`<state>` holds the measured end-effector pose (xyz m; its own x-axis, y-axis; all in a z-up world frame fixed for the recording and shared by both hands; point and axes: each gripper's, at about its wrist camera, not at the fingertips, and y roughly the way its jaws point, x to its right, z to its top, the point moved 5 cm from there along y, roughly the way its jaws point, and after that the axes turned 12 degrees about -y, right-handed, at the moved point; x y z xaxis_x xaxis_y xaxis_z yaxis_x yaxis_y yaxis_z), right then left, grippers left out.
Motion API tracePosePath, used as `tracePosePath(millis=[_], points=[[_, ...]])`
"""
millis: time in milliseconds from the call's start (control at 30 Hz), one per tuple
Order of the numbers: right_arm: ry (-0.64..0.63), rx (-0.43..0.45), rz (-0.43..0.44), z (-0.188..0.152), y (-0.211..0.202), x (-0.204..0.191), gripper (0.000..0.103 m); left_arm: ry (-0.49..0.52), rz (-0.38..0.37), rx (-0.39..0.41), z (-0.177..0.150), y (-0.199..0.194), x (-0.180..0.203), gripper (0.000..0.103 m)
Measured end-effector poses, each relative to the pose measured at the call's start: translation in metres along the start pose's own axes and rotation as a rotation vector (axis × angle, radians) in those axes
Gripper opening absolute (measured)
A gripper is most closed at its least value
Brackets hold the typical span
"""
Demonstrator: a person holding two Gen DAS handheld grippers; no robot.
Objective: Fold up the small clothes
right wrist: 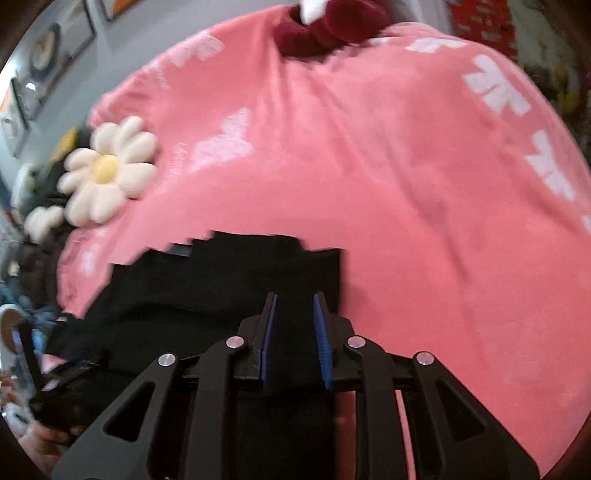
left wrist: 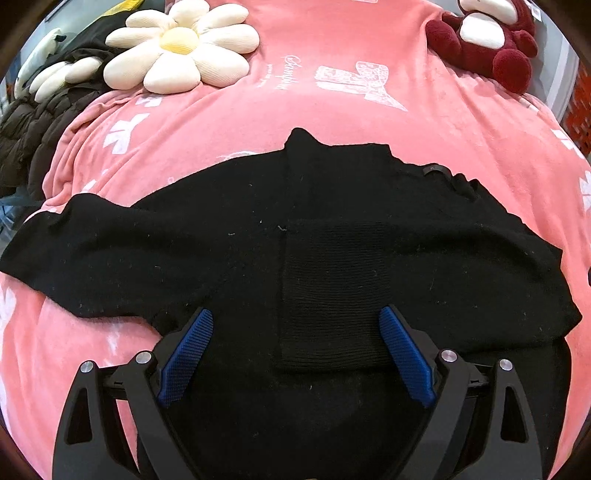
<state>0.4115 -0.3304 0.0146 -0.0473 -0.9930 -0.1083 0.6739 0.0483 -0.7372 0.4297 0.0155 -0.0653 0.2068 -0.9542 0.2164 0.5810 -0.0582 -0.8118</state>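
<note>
- Left wrist view: the left claw (left wrist: 295, 345) is released, its blue pads (left wrist: 192, 350) spread wide and holding nothing.
- Between and beyond those pads lies the black sweater (left wrist: 229, 251), spread across the pink blanket (left wrist: 258, 122) that covers the bed.
- A ribbed cuff (left wrist: 332, 295) of a sleeve is folded in over the sweater's body and lies straight between the two pads; whether the pads touch the knit cannot be told.
- One sleeve runs out to the left edge of the picture; a small dark label (left wrist: 434, 170) shows near the far right of the garment.
- At the far side of the blanket rest a cream flower cushion (left wrist: 181, 44) with a yellow centre, and a dark red plush toy (left wrist: 487, 40) to the right. Dark clothing (left wrist: 40, 125) is heaped at the left edge of the bed.
- Right wrist view, blurred: the right claw (right wrist: 294, 334) has its blue pads (right wrist: 320, 332) close together with a narrow gap; whether cloth is pinched there cannot be told.
- The black sweater (right wrist: 207, 295) lies under and ahead of this claw, toward the lower left, on the pink blanket (right wrist: 406, 184).
- The flower cushion (right wrist: 107, 173) sits at the left, the red plush toy (right wrist: 325, 26) at the top edge.
- At the lower left, the other black claw (right wrist: 62, 384) shows.
</note>
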Motion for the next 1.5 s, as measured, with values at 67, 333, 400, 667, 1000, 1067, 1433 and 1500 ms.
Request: tracePosePath(millis=[67,333,400,667,1000,1067,1433,1500], points=[[0.007,-0.009,0.026,0.001,0.004,0.004,0.020,0.003,-0.003,0.002,0.000,0.000,0.000,0.091],[0.072,-0.221,0.111,0.008,0.117,0.021,0.033,0.002,0.003,0.010,-0.001,0.001,0.001,0.093],[0.070,-0.186,0.131,0.022,0.119,0.023,0.010,0.007,0.000,0.006,0.001,0.001,0.001,0.093],[0.114,-0.076,0.007,0.041,0.094,0.059,0.011,0.013,0.001,0.019,0.004,0.005,0.003,0.095],[-0.128,-0.182,0.002,-0.031,0.069,-0.007,0.010,-0.007,-0.025,-0.011,0.000,-0.009,-0.002,0.095],[-0.124,-0.111,0.020,-0.020,0.043,-0.021,0.012,-0.023,-0.045,-0.016,0.000,-0.019,-0.011,0.095],[-0.307,-0.115,0.016,-0.059,-0.024,-0.085,0.029,-0.483,-0.007,-0.013,0.022,-0.057,-0.198,0.095],[-0.323,-0.141,0.060,-0.085,-0.044,-0.105,0.038,-0.639,0.005,-0.009,0.033,-0.054,-0.249,0.095]])
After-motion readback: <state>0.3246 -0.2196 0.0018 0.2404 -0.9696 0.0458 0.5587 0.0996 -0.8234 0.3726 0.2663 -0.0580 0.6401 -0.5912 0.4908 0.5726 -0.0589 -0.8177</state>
